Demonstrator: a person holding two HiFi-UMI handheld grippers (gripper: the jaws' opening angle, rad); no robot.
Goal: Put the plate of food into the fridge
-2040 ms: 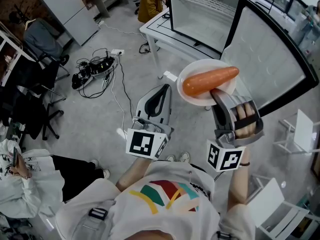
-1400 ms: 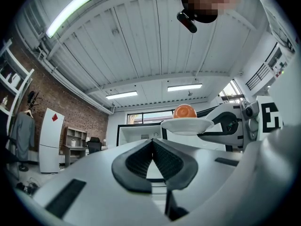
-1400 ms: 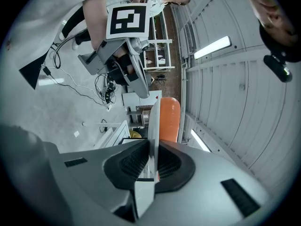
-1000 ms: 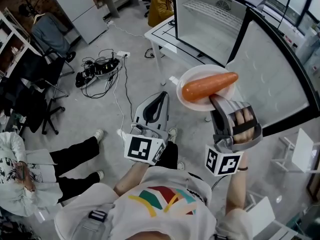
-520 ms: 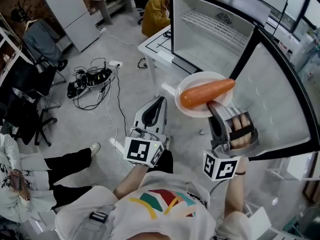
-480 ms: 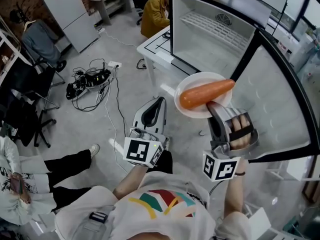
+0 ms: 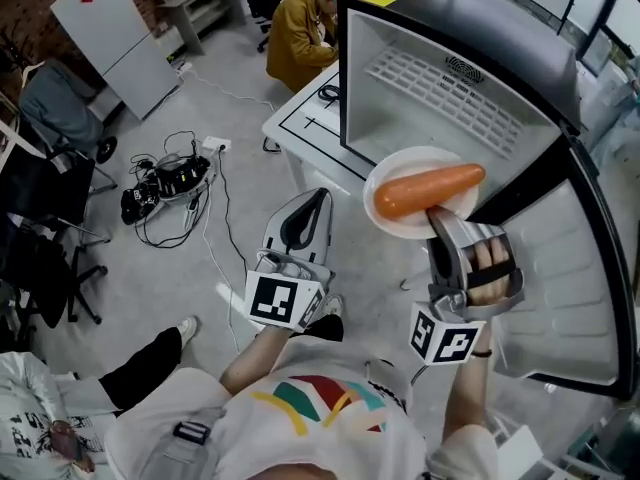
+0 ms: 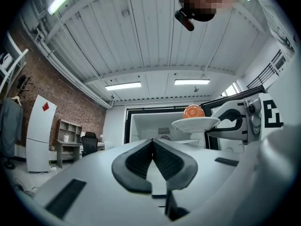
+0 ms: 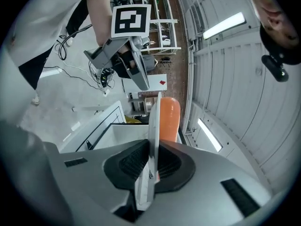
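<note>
A white plate (image 7: 400,213) with an orange carrot (image 7: 428,189) on it hangs in the air just in front of the open fridge (image 7: 450,98). My right gripper (image 7: 441,220) is shut on the plate's near rim; in the right gripper view the plate (image 9: 153,140) stands edge-on between the pads, the carrot (image 9: 169,117) behind it. My left gripper (image 7: 303,218) is shut and holds nothing, to the left of the plate and lower in the head view. From the left gripper view the plate (image 8: 195,123) and fridge interior (image 8: 155,126) lie ahead.
The fridge door (image 7: 570,298) swings open at the right. The fridge stands on a white table (image 7: 300,118). A person in a yellow top (image 7: 300,23) sits behind it. Cables (image 7: 165,178) lie on the floor, and a black chair (image 7: 50,238) stands at the left.
Both grippers and the plate have moved forward toward the fridge. The fridge opening is now larger and closer in the head view, right behind the plate.
</note>
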